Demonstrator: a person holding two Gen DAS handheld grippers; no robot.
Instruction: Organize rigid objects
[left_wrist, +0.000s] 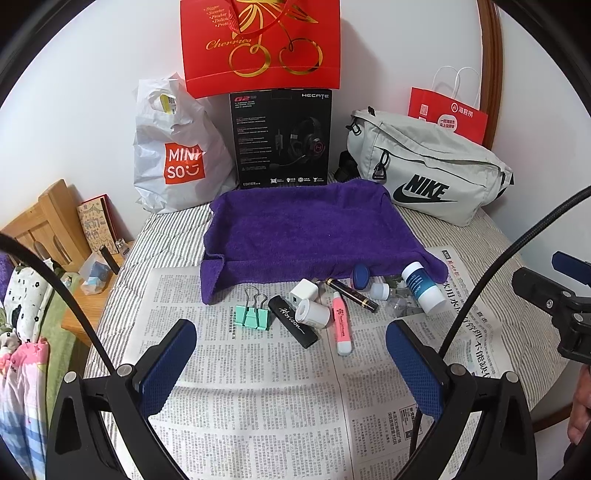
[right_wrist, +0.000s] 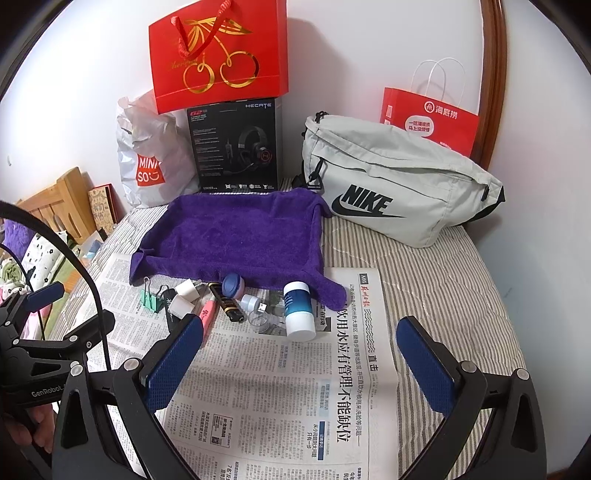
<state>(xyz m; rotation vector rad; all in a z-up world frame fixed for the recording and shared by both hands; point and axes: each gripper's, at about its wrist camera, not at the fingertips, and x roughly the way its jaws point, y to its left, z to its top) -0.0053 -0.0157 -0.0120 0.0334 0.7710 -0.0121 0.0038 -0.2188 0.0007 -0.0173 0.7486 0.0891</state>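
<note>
Small items (left_wrist: 314, 310) (loosely clustered) on newspaper (left_wrist: 258, 387), striped bedding (right_wrist: 443, 295).

Spread over a striped bedcover (right_wrist: 443, 295): a printed newspaper sheet (left_wrist: 258, 387) near, a purple terry towel (left_wrist: 310, 229) behind it. Along the towel's near edge, left to right: mint binder clip (left_wrist: 253, 314), black flat stick (left_wrist: 293, 322), two white cubes, perhaps chargers (left_wrist: 303, 291), pink highlighter (left_wrist: 341, 325), white-and-blue bottle (left_wrist: 423, 288).

One green binder clip (left_wrist: 252, 316), one black stick (left_wrist: 293, 321), two white cubes (left_wrist: 303, 290), one pink highlighter (left_wrist: 341, 324), one black-gold tube (left_wrist: 352, 294), one white-blue bottle (left_wrist: 423, 287), one purple towel (left_wrist: 310, 229), three bags (left_wrist: 173, 155) far behind
</note>
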